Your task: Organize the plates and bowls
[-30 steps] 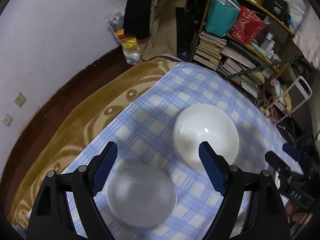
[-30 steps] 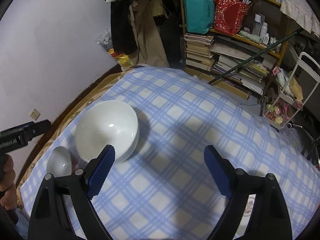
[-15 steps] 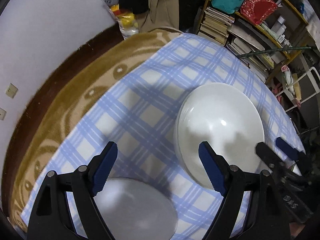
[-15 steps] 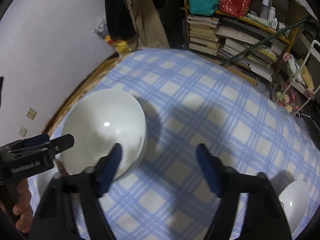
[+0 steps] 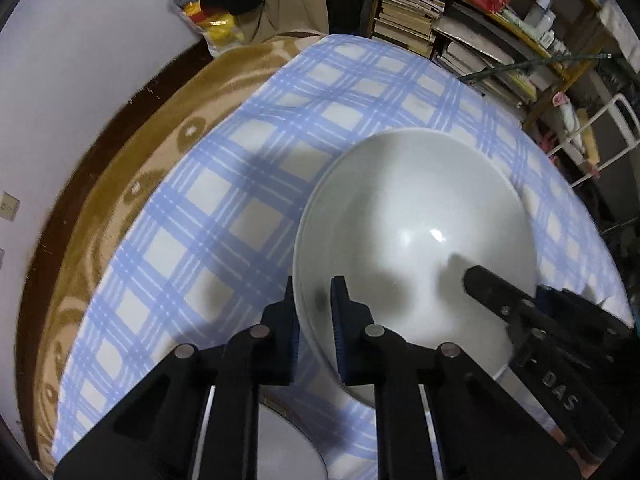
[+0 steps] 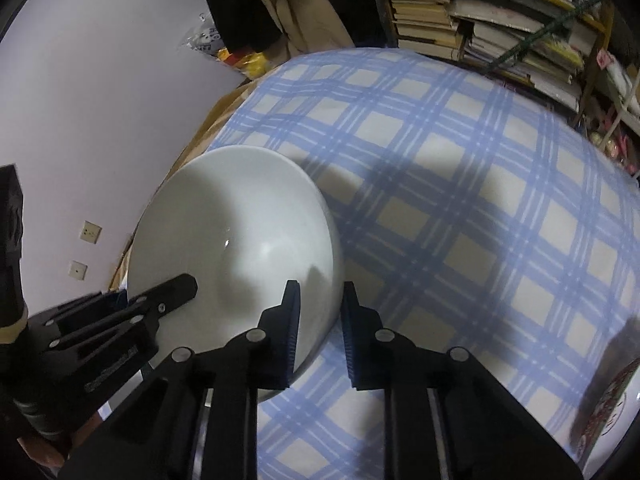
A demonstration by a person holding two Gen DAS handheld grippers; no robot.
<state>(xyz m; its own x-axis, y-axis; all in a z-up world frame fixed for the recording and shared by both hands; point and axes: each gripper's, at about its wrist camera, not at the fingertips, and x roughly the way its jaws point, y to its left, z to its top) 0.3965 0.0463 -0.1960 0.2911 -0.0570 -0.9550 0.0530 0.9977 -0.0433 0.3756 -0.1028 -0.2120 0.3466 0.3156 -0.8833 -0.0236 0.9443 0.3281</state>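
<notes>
A large white bowl (image 5: 416, 232) (image 6: 236, 236) stands on the blue checked cloth (image 5: 240, 200). My left gripper (image 5: 315, 312) straddles its near left rim, one finger outside and one inside. Its jaws are closing, and the pads press on the bowl wall between them. On the opposite rim my right gripper (image 6: 318, 316) is closing the same way, the wall pinched between its pads. Each view shows the other gripper's fingers (image 5: 486, 284) (image 6: 172, 292) reaching over the bowl. A smaller pale bowl (image 5: 288, 448) lies below the left gripper, mostly hidden.
A plate with a red pattern (image 6: 612, 412) sits at the cloth's right edge. A brown blanket (image 5: 120, 184) hangs past the cloth on the left, by the wall. Shelves of books (image 5: 460, 48) and hanging clothes (image 6: 304, 8) stand behind.
Both grippers have come down onto the large bowl. Their jaws, wide apart before, have narrowed onto opposite sides of its rim. The small bowl has slid under the left gripper's view.
</notes>
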